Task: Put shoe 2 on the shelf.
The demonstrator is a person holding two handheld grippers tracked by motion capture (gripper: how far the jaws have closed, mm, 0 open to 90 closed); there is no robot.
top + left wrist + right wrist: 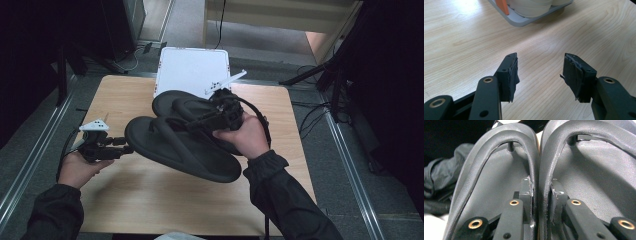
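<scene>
Pair of black flip-flops (190, 137) being held above counter (150, 200), straps pinched together by right gripper (540, 195) jaws; left gripper (540, 75) jaws wide, empty; set-down pending.

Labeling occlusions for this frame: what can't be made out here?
- High view: the right tool's jaw tips, buried among the sandal straps and behind the hand.
- High view: the far sandal's heel end, covered by the near sandal and that hand.
- Left tool view: the grey tray and the white and orange things in it, cut off by the top edge.
- Right tool view: both sandals' outlines run past the frame; dark cloth at left is unclear.
</scene>
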